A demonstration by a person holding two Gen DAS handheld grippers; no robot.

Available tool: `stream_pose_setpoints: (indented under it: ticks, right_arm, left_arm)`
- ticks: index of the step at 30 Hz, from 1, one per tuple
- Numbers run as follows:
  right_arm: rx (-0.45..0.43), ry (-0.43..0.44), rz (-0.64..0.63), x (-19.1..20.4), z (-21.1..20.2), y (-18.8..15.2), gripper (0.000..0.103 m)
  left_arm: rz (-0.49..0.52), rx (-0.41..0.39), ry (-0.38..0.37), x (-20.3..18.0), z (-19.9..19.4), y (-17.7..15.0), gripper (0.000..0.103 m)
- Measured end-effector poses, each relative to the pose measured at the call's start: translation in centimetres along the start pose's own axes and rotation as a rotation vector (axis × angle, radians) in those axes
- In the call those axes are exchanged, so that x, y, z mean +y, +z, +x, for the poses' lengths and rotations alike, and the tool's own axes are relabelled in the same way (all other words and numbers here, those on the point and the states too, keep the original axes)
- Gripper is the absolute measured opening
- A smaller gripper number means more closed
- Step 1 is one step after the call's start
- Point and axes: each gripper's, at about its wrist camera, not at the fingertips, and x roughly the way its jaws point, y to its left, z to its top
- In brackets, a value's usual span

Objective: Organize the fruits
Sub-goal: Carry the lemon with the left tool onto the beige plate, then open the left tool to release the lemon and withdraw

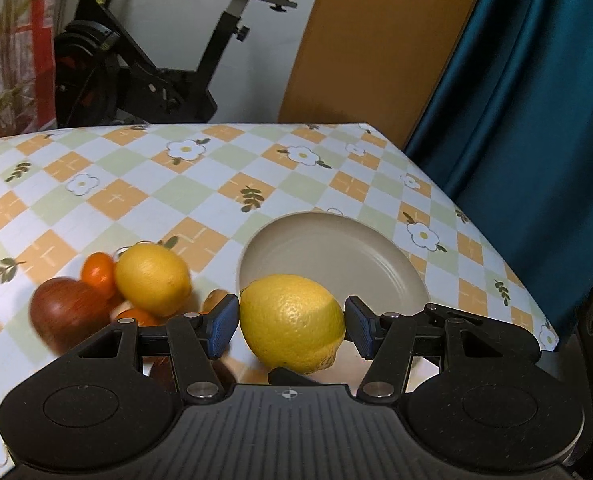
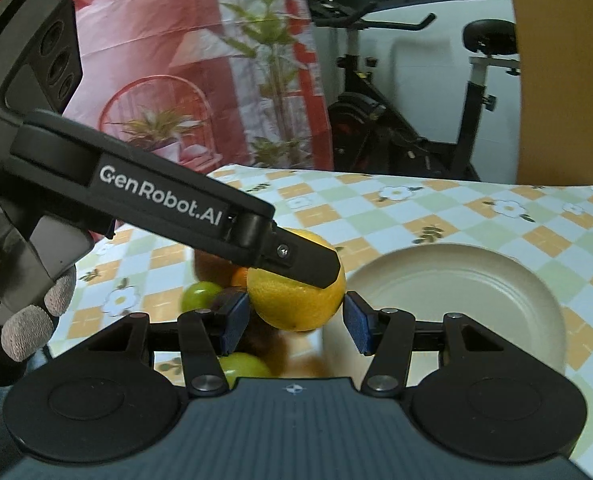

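Note:
My left gripper (image 1: 292, 324) is shut on a yellow lemon (image 1: 292, 320), with a blue pad on each side of it, in front of a beige plate (image 1: 336, 256). A second lemon (image 1: 152, 280), a small orange fruit (image 1: 98, 272) and a red apple (image 1: 66, 312) are piled to the left. In the right wrist view my right gripper (image 2: 296, 316) has both pads against a lemon (image 2: 292, 304). The left gripper's black finger (image 2: 308, 266) crosses that lemon's top. I cannot tell whether both grippers hold the same lemon. The plate (image 2: 456, 292) lies to the right.
Green fruits (image 2: 200, 294) lie blurred under the right gripper. A gloved hand (image 2: 28, 320) holds the left gripper's handle. The checked tablecloth (image 1: 176, 192) ends at a right edge near a blue curtain (image 1: 536, 120). An exercise bike (image 1: 136, 72) stands behind the table.

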Motion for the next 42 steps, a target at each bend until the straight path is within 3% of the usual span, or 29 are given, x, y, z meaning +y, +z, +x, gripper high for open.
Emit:
stream_pose_setpoints:
  ticks: [14,28,33,42]
  right_arm:
    - [0.004,-0.057,0.038,-3.8,3.1,-1.0,0.055]
    - [0.029,-0.066,0.053,-4.4,4.7,-0.9,0.056]
    - [-0.003,-0.072,0.076,-4.6,3.9,-1.0,0.067]
    - [-0.084,-0.084,0.056,-3.7,2.1,-1.6,0.067]
  left_arm:
    - [0.013,0.062,0.036,0.3,5.7,1.9,0.061]
    - [0.048,0.067,0.065,0.5,7.0,2.1,0.061]
    - [0.02,0.015,0.068,1.0,5.0,2.2,0.062]
    - [-0.061,-0.118,0.101,2.7,-1.9,1.0,0.061]
